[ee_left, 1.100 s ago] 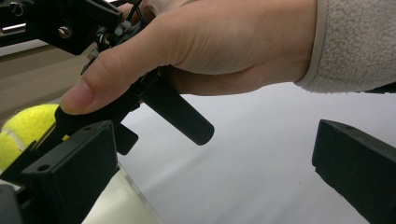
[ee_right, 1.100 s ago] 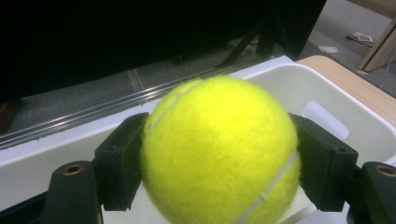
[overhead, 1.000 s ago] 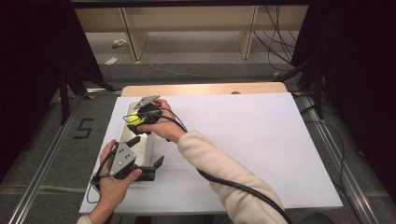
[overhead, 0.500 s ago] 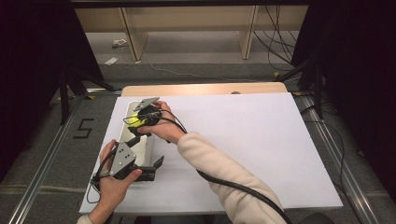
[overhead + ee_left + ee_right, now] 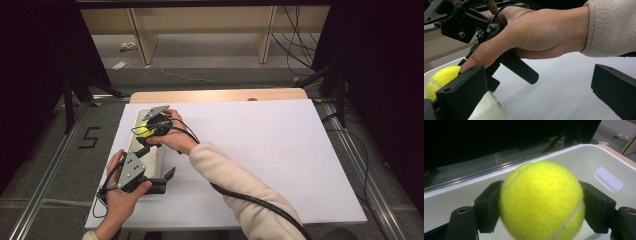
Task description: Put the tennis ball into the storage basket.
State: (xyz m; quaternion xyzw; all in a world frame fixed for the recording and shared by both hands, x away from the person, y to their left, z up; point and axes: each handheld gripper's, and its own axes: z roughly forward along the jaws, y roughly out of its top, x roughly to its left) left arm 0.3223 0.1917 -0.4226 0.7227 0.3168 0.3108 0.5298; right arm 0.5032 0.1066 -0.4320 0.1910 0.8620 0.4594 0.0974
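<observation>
From the high view, the right gripper is over the white bin at the left side of the table, with a yellow tennis ball at its tip. The left gripper sits nearer the person, beside the bin's near end, jaws spread and pointing across the white table. If the ball is let go while the tip is near the bin's wall, it could strike the rim and bounce out onto the table.

In the left gripper view, its own two jaws stand wide apart with nothing between them. Ahead of them is the right hand on its gripper, and the ball shows low at the left, over the bin. The left gripper is close enough that a hasty pull-back of the right hand could knock into it.

In the right gripper view, the jaws are closed on the ball, one pad on each side, with the bin's wall and its handle slot behind. The ball appears to be above the floor of the bin; dropped from there, it will probably bounce, and a lively one might hop over the wall
</observation>
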